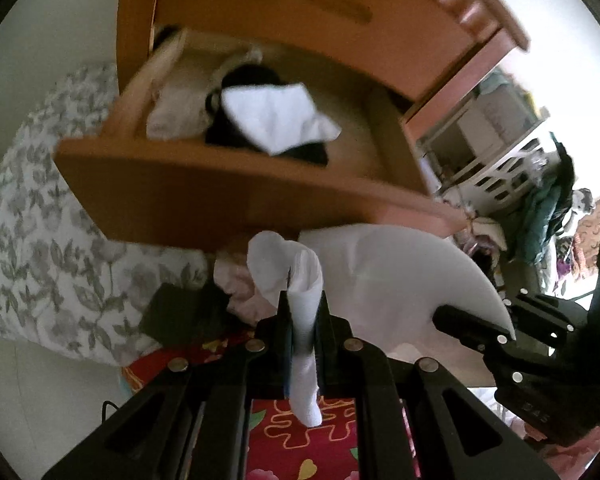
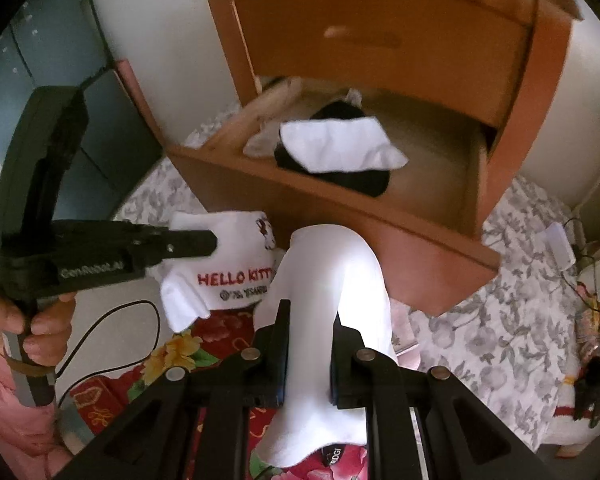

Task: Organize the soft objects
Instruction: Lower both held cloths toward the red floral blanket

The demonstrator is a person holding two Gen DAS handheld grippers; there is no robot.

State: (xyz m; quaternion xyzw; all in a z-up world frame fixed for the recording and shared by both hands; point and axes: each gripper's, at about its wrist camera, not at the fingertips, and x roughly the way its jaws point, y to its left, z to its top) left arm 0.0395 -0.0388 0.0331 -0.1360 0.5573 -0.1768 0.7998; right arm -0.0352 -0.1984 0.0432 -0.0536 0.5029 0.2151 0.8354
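Nearest in the right wrist view, the right tool (image 2: 310,344) is clamped on a fold of a soft white cotton garment printed with red "HELLO KITTY" lettering (image 2: 332,276), which drapes through and below its jaws. The left tool (image 1: 304,316) stands narrow, pinching another bunched edge of that white garment, so the cloth hangs between the two tools above a red flower-patterned floor mat (image 1: 300,444). In the right wrist view a hand (image 2: 32,324) grips the left tool's handle.

The step in hand looks like carrying the garment to the drawer. To do it well, I would keep both pinches firm, hold the cloth taut enough to stay folded, clear the drawer's front panel, and lay it flat before letting go.

Beyond the garment stands an orange-brown wooden nightstand (image 2: 420,40) with its lower drawer (image 2: 300,196) pulled open. Inside lie a folded white cloth (image 2: 336,144) on top of a black garment (image 2: 340,180), with a pale item beside them at the left; the right half of the drawer looks free, a fair place for this piece. A grey leaf-print bedspread (image 1: 40,200) lies around the nightstand.
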